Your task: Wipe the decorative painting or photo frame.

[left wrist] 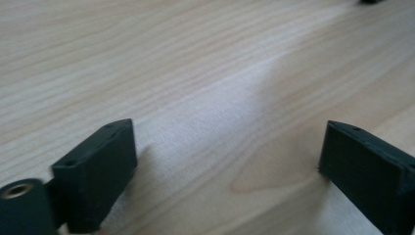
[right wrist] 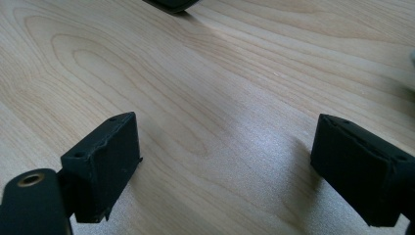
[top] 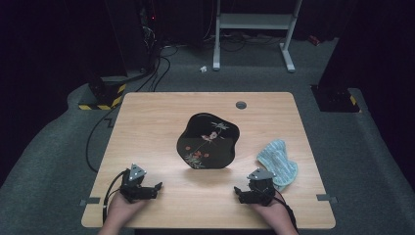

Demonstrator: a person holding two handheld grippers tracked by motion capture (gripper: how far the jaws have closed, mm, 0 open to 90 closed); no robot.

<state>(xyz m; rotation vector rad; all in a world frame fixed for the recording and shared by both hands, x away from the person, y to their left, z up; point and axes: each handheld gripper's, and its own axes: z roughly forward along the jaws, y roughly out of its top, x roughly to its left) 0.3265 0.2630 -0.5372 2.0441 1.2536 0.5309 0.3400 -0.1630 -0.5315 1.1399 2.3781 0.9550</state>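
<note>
Both our grippers, left (top: pixel 155 188) and right (top: pixel 238 191), rest at the near edge of the counter (top: pixel 147 127), fingers spread wide and empty. The black plate (top: pixel 208 141) lies mid-counter, the blue cloth (top: pixel 279 161) just beside our right gripper. We should take the cloth first, pinching a raised fold.

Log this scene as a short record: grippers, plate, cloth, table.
left gripper: open, nothing between the jaws, low over the table's near left part
right gripper: open, nothing between the jaws, low over the table's near right part
plate: black with a flower pattern, mid-table, apart from both grippers
cloth: light blue, crumpled, right of the plate, just beyond the right gripper
table: light wood
</note>
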